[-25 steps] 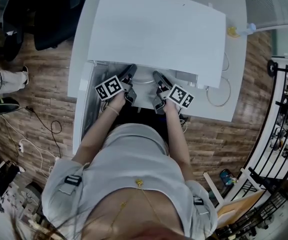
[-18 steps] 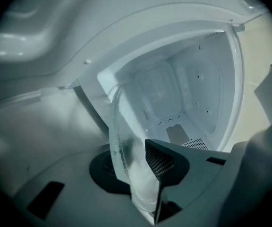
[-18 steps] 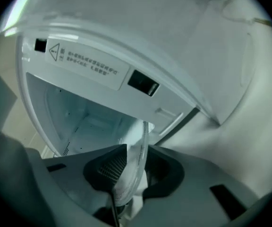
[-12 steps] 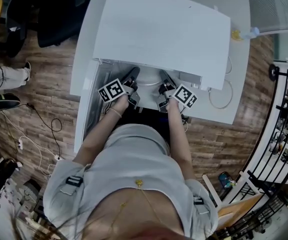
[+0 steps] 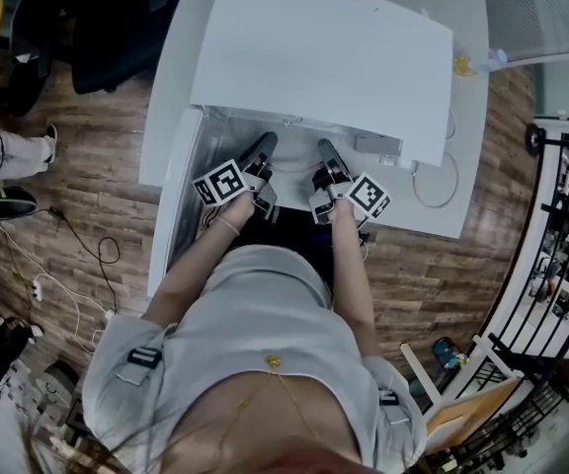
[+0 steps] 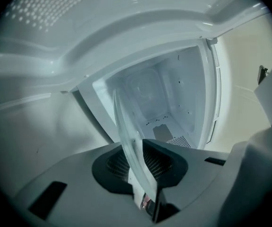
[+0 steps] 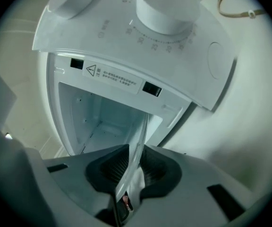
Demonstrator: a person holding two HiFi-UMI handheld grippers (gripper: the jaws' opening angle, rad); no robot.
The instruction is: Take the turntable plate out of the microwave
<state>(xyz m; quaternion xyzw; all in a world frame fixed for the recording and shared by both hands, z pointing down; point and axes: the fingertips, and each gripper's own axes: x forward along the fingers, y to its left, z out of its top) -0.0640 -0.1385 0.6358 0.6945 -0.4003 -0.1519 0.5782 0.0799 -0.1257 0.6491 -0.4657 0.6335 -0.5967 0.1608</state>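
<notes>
The clear glass turntable plate (image 5: 292, 166) sits at the mouth of the white microwave (image 5: 314, 57), between my two grippers. In the left gripper view the plate (image 6: 125, 126) runs edge-on from the cavity (image 6: 166, 103) into my left gripper (image 6: 143, 164). Its jaws are closing and the pads press on the rim. In the right gripper view the plate (image 7: 138, 143) stands edge-on in my right gripper (image 7: 133, 167). These jaws are closing too and also pinch the rim. From the head view, the left gripper (image 5: 263, 148) and right gripper (image 5: 324, 154) reach into the opening.
The microwave door (image 5: 178, 200) hangs open at the left. Its control panel with two knobs (image 7: 164, 6) is above the right gripper. The microwave stands on a white table (image 5: 467, 97) with a looped cable (image 5: 433, 181). A black chair (image 5: 97, 28) stands behind and a black rack (image 5: 561, 215) stands at the right.
Both grippers have pushed a little further into the microwave opening and drawn closer to the plate's two sides. The person's arms have shifted slightly with them.
</notes>
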